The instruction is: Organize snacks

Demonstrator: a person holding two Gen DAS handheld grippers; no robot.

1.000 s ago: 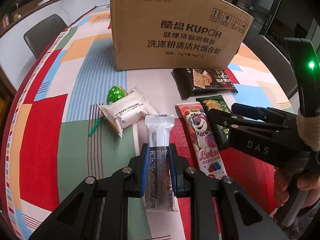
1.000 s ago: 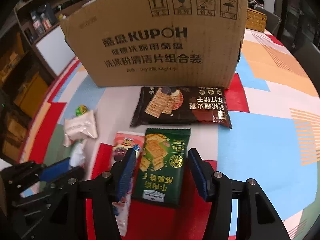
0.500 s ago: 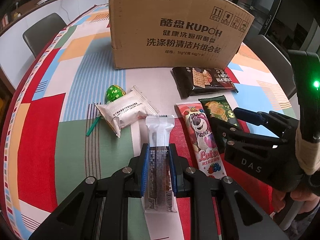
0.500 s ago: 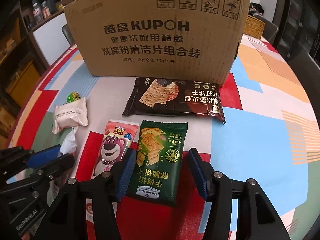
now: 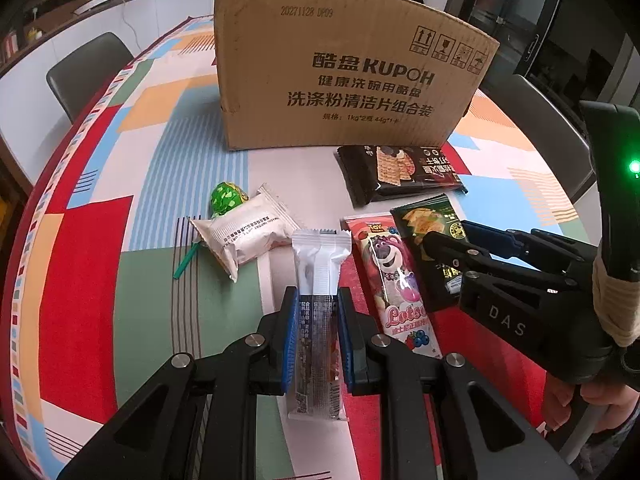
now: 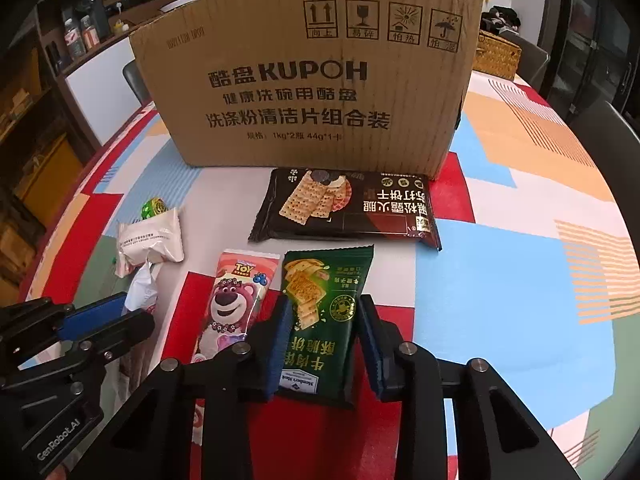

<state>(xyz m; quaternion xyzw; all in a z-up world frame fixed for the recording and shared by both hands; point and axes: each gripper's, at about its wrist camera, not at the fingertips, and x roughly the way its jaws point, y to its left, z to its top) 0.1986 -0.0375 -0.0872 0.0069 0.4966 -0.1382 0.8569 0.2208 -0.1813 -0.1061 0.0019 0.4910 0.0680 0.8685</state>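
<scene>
My left gripper point(image 5: 318, 336) is shut on a long white and clear snack bar point(image 5: 320, 280) lying on the table. My right gripper point(image 6: 324, 344) straddles a green cracker packet point(image 6: 324, 312), its pads close to both sides; contact is unclear. Beside it lies a pink bear-print packet point(image 6: 236, 300), also in the left wrist view point(image 5: 396, 280). A dark cracker pack point(image 6: 348, 208) lies in front of the cardboard box point(image 6: 312, 68). A white pouch point(image 5: 244, 232) and a green lollipop point(image 5: 226, 198) lie to the left.
The colourful tablecloth point(image 5: 100, 240) covers a round table. Dark chairs point(image 5: 86, 72) stand around it. A wicker basket point(image 6: 496, 56) sits behind the box on the right. The right gripper's body point(image 5: 520, 292) shows at the right of the left wrist view.
My right gripper has moved forward over the green cracker packet and its jaws have narrowed around it. My left gripper stays shut on the snack bar.
</scene>
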